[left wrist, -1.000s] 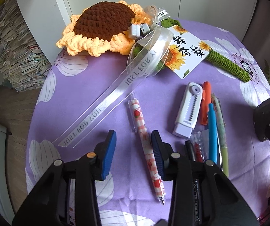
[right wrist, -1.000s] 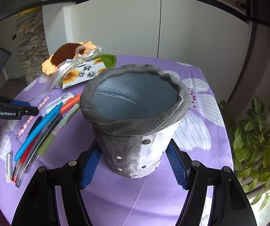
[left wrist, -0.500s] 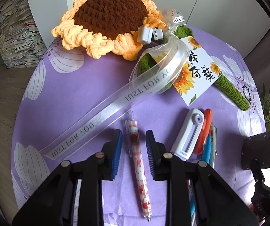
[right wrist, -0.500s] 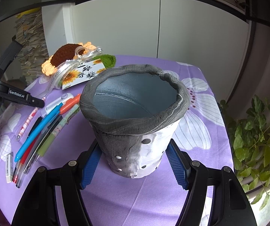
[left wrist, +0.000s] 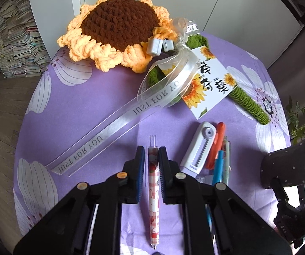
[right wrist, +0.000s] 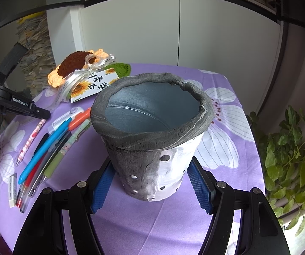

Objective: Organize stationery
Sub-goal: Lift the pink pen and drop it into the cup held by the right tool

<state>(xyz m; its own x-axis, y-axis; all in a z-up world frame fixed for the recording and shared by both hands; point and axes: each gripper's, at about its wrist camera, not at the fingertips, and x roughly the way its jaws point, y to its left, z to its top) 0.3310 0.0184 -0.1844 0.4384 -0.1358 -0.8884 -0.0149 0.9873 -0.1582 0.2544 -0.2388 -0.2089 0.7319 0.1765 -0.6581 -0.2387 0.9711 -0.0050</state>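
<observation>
- Far left of the table point(left wrist: 71, 110): crochet sunflower point(left wrist: 118, 27) with a "JUST FOR YOU" ribbon point(left wrist: 118, 125) trailing toward the near side; not stationery, leave it.
- Left gripper point(left wrist: 150, 165): its jaws have just been closing around the strawberry-print pen point(left wrist: 154, 193). A second ago they stood spread with the pen off to one side; now the blue pads sit pinched on the barrel near its clear end, tip pointing toward the camera.
- Meaning: the grasp looks done, so the pen is probably ready to lift. From the right wrist view it lies at a low angle close to the cloth, so I can't say it's airborne.
- Just right of that pen: white correction tape point(left wrist: 199, 146), then a bundle of pens point(left wrist: 218, 155) (orange, blue, green, red) lying close together, untouched.
- Near left in the right view: a white eraser point(right wrist: 12, 188) beside the pen tips.
- Right: grey pot point(right wrist: 152, 131), upright, empty inside, the likely holder.
- Right gripper point(right wrist: 151, 184): pads clamped on the pot's lower sides, same as in the earlier frames; steadying it.
- Next call: carry the pen right, drop it in the pot.
</observation>
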